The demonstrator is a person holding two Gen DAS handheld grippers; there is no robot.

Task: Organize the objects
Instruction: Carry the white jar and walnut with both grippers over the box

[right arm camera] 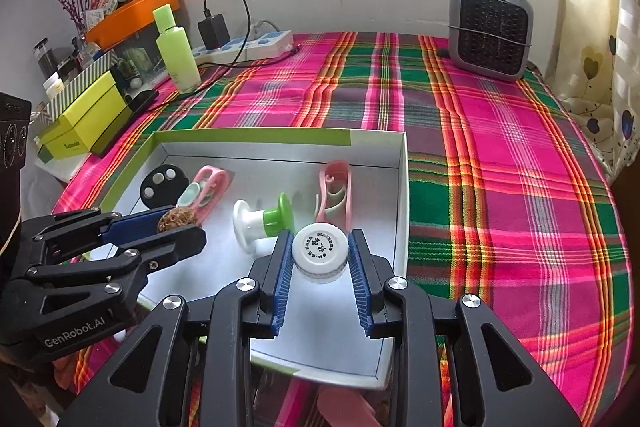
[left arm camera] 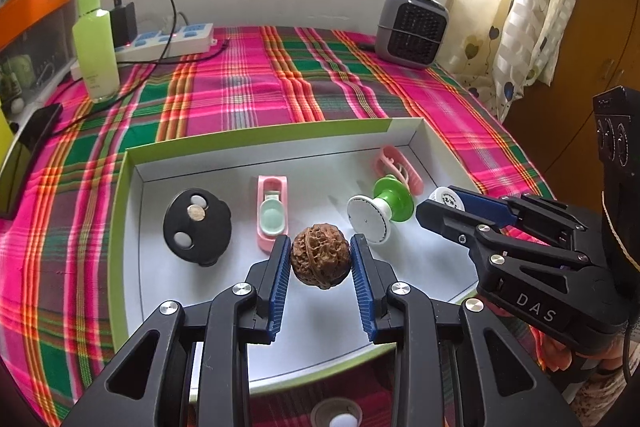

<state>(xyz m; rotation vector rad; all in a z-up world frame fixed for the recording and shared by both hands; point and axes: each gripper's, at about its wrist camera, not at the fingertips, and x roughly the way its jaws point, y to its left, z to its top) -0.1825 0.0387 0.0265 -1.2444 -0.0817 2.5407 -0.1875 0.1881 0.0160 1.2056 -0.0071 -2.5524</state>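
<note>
Both loads over the tray [left arm camera: 132, 163], placing step in hand.
My left gripper [left arm camera: 320, 259] was clenched on the walnut [left arm camera: 320, 255], my right gripper [right arm camera: 318, 253] on the white jar [right arm camera: 319, 251], both held above the tray floor. I judged the next move to be lowering each onto bare floor: free room near the front, with the spool [left arm camera: 380, 213] and right wall [right arm camera: 403, 195] close by.

We found bare floor in the near part of the tray [left arm camera: 132, 187]. A black disc [left arm camera: 197, 225], pink holder [left arm camera: 272, 213] and green spool [left arm camera: 380, 209] blocked the far half.
</note>
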